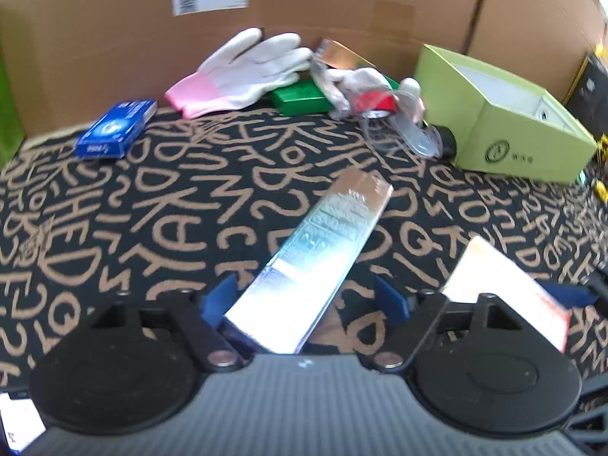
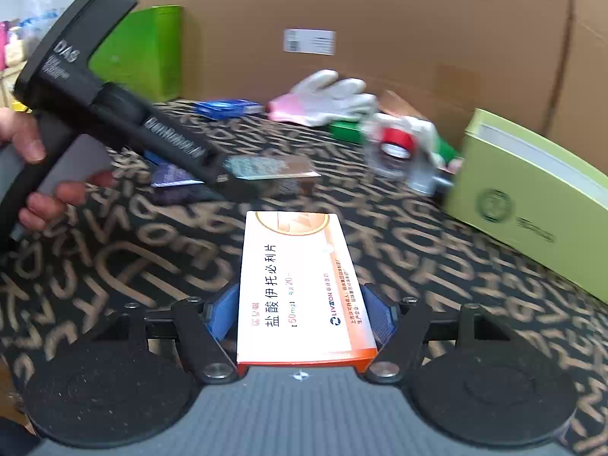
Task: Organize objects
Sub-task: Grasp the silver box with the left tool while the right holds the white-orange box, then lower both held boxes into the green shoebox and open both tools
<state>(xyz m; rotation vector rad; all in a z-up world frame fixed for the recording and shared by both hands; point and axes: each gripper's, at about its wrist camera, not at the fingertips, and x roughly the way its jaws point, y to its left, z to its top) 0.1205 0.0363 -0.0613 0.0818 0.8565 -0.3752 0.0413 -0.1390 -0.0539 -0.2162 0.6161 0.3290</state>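
The left gripper [image 1: 307, 300] stands open around a silver carton [image 1: 323, 250] lying askew between its pads; closing may twist it out. The right gripper [image 2: 300, 313] straddles a medicine box [image 2: 300, 285], contact unclear.

A black cloth printed with tan letters [image 1: 182, 205] covers the whole surface. On it lie a flat blue cardboard box [image 1: 116, 129] at far left and a white knit glove with a pink cuff [image 1: 243, 72] beside it — its fingers over a green rectangular box [image 1: 300, 98]. At right rests an open light-green carton [image 1: 505, 117], tilted.
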